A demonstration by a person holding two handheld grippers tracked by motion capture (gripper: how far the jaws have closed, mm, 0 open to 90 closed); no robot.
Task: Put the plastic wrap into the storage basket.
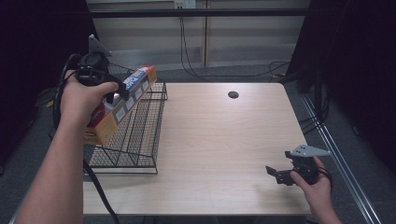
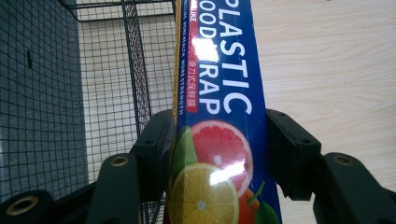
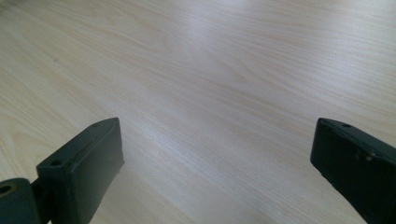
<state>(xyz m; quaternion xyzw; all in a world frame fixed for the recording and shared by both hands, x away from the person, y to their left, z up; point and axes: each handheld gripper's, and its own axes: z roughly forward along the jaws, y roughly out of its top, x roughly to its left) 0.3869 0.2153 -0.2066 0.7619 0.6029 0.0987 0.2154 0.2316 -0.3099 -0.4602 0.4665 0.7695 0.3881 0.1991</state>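
At the far left, the left gripper (image 1: pixel 116 94) has its jaws clamped across the narrow faces of a plastic wrap box (image 1: pixel 122 103), held tilted above the wire basket (image 1: pixel 140 140). The long, glossy carton is probably light and stiff, yet slippery and crushable, so a grip nearer its middle would steady it. Its lower end is hidden behind the hand. At the near right, the right gripper (image 1: pixel 276 173) hangs wide open and empty over the table (image 1: pixel 219 140).

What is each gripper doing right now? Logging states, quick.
Left gripper: closed on the plastic wrap box, held over the wire basket.
Right gripper: open, holding nothing, above the table.
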